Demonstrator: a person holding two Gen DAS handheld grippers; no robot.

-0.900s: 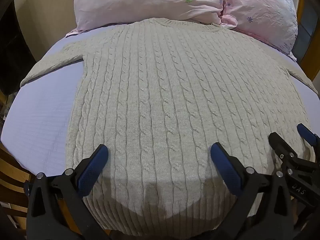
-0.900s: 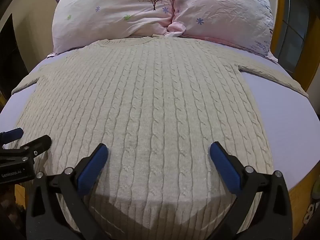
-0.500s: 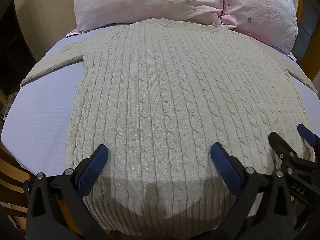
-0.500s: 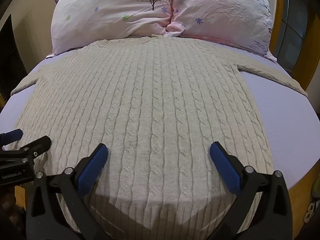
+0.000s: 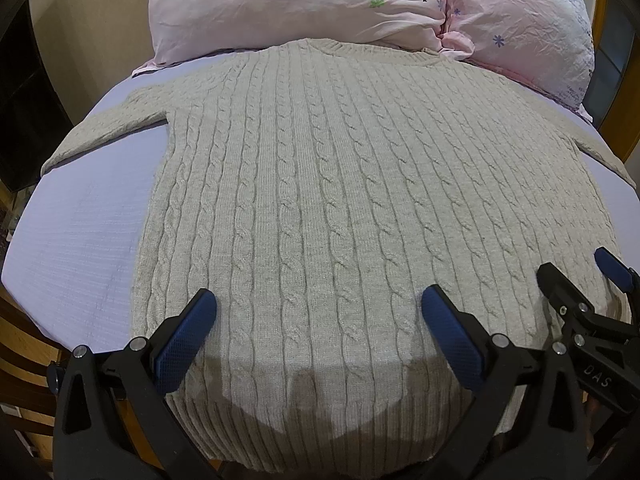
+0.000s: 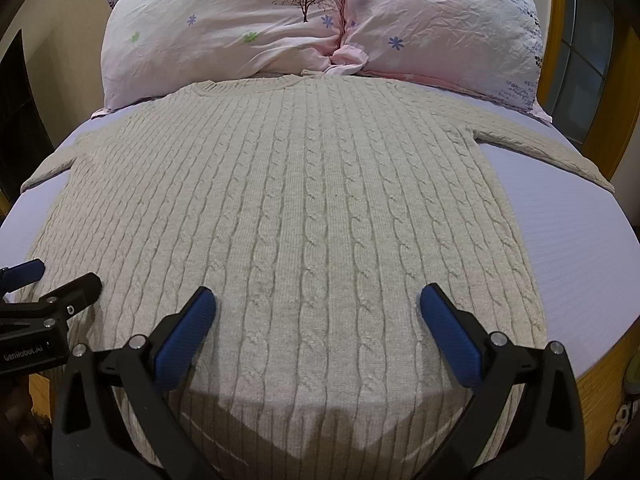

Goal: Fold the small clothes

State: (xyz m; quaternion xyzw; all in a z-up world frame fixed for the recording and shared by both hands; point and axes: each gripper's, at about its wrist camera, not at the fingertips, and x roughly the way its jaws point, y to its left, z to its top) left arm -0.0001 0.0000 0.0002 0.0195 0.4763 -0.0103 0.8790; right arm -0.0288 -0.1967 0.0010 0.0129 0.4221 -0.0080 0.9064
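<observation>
Lying flat and face up on the bed (image 5: 80, 232), a beige cable-knit sweater (image 5: 340, 200) covers most of the lavender sheet, its collar toward the pillows and its ribbed hem hanging over the near edge of the mattress. At the far left of the left wrist view, the sweater's left sleeve (image 5: 100, 136) stretches out toward the side of the bed, resting on the sheet. Just right of that, the left gripper (image 5: 318, 326) hovers over the lower left part of the sweater body with its blue-padded fingers spread wide apart and nothing between them; whether the pads touch the knit cannot be told. Above the collar, two pink floral pillows (image 5: 300, 4) lean side by side against the head of the bed, one printed with a small tree. Further right, the right gripper (image 6: 318, 324) hangs over the lower right part of the sweater, its jaws likewise wide open and empty, and it appears at the right edge of the left wrist view just beside the left gripper. At the far right, the right sleeve (image 6: 548, 152) runs out across the sheet toward the bed's right side, near a yellow wooden frame (image 6: 624, 92).
</observation>
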